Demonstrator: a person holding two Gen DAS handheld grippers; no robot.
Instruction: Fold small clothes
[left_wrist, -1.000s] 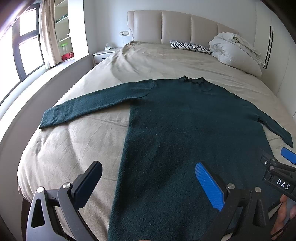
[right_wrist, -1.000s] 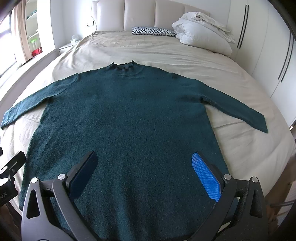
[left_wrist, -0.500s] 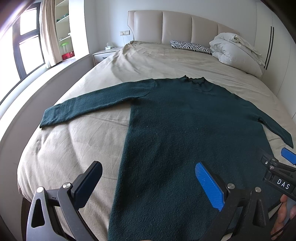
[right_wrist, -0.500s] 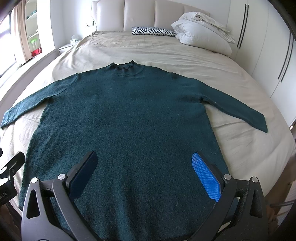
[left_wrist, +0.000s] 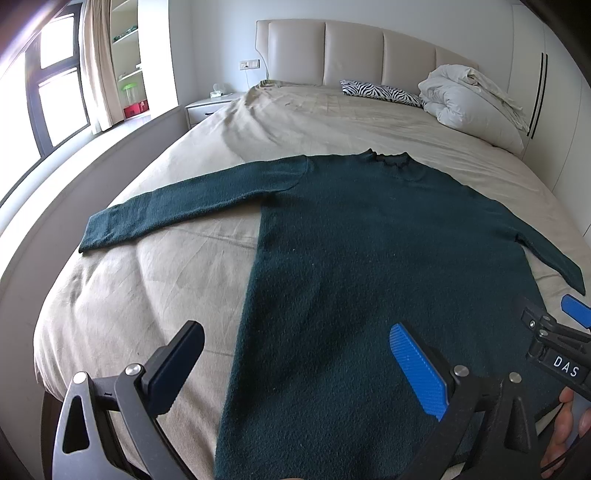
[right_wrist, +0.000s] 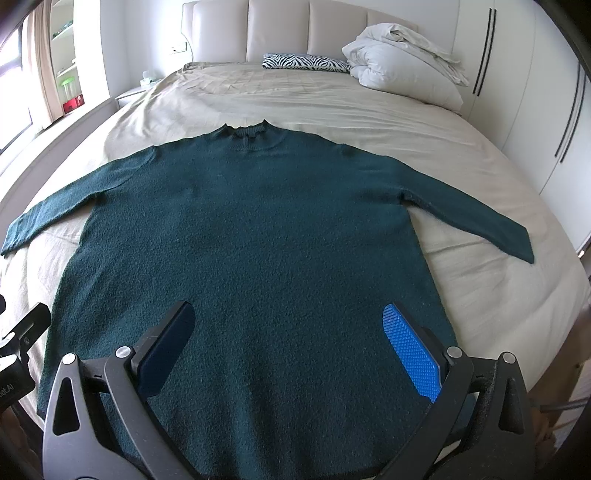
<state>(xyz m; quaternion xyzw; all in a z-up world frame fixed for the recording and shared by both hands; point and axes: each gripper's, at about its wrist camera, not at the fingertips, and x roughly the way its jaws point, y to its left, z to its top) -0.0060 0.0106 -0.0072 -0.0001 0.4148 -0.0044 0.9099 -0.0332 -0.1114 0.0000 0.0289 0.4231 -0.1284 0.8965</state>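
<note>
Sweater (right_wrist: 251, 236) lies flat across the bed (right_wrist: 461, 155), hem at the foot edge beneath both tools. We hold left tool (left_wrist: 295, 365) and right tool (right_wrist: 288, 350) spread, empty; long axis runs toward the headboard.

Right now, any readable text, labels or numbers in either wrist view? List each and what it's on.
"DAS": white letters on the black body of the right gripper, seen in the left wrist view.
"oot.AI", cut off at the frame edge: on the black body of the left gripper, seen in the right wrist view.
Dark green knit sweater: no text visible.
Beige bed sheet: none.
</note>
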